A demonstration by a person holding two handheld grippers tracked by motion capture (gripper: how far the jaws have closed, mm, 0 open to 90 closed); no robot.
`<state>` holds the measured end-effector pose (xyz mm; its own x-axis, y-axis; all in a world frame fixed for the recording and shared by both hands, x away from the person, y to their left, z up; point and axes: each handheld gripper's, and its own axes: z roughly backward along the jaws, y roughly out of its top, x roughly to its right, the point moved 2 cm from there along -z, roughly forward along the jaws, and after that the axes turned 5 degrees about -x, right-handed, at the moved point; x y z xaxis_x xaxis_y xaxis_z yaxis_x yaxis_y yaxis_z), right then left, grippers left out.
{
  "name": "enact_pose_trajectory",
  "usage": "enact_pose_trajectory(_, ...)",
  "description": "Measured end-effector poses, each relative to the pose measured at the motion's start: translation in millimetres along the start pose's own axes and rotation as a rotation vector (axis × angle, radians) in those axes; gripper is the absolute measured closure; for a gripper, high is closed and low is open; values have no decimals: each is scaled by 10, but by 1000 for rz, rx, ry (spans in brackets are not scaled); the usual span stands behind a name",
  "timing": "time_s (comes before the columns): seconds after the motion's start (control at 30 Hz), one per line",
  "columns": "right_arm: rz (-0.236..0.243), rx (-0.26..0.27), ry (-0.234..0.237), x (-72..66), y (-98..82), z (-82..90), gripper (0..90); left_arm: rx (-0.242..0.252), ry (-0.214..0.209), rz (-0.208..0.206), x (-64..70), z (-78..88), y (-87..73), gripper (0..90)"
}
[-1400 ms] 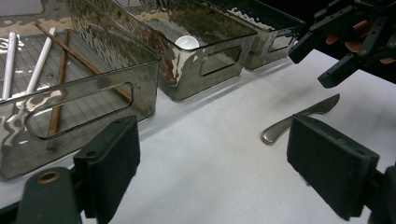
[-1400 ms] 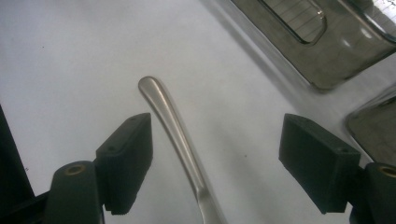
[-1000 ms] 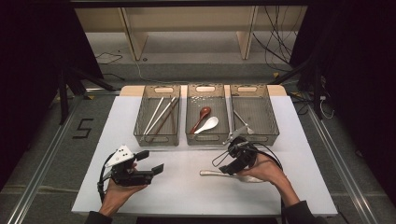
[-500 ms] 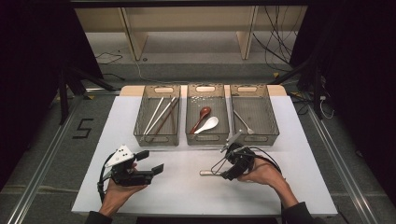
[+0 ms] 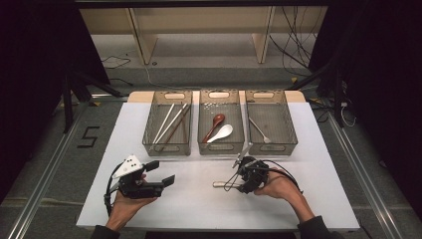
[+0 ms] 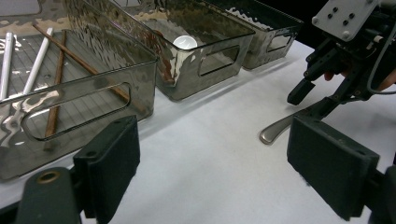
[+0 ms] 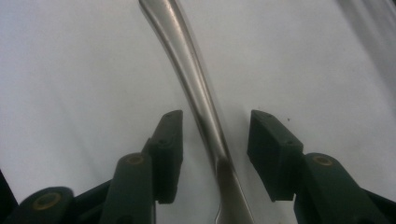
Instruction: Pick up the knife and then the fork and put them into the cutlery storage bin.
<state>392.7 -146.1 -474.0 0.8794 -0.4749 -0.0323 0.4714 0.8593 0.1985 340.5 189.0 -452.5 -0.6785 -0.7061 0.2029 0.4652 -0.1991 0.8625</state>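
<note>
Left gripper (image 5: 161,172), jaws spread and empty, hovers over the white table (image 5: 199,209); ahead of it stand three clear ribbed plastic bins (image 5: 170,147) holding chopsticks (image 6: 32,70) and spoons. Right gripper (image 7: 215,156) has just been closing; its dark matte pads flank, without yet touching, the neck of a polished steel utensil (image 7: 196,88) lying flat between them. Risk, as judged: the smooth, slim, curved handle may skid or pivot out if the pads close off-centre, or scrape the tabletop.
</note>
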Motion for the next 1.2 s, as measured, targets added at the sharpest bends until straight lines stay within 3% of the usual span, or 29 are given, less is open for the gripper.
enact_pose_trajectory(0.23,14,-31,-27,-5,9,-31,648,0,0,0,2,0,0,168)
enact_pose_trajectory(0.37,50,-48,-48,-26,25,-36,687,-1,-1,-2,4,-1,1,168)
enact_pose_trajectory(0.47,73,-60,-48,-41,39,-37,718,-1,-1,-1,4,-2,1,168)
enact_pose_trajectory(0.7,69,-87,-43,-56,75,-40,736,-2,-2,-2,6,-3,0,168)
enact_pose_trajectory(0.87,105,-119,-36,-58,117,-45,768,-7,-2,-6,9,-5,0,168)
enact_pose_trajectory(1.2,100,-140,-38,-78,143,-47,801,-3,-2,-4,8,-4,0,169)
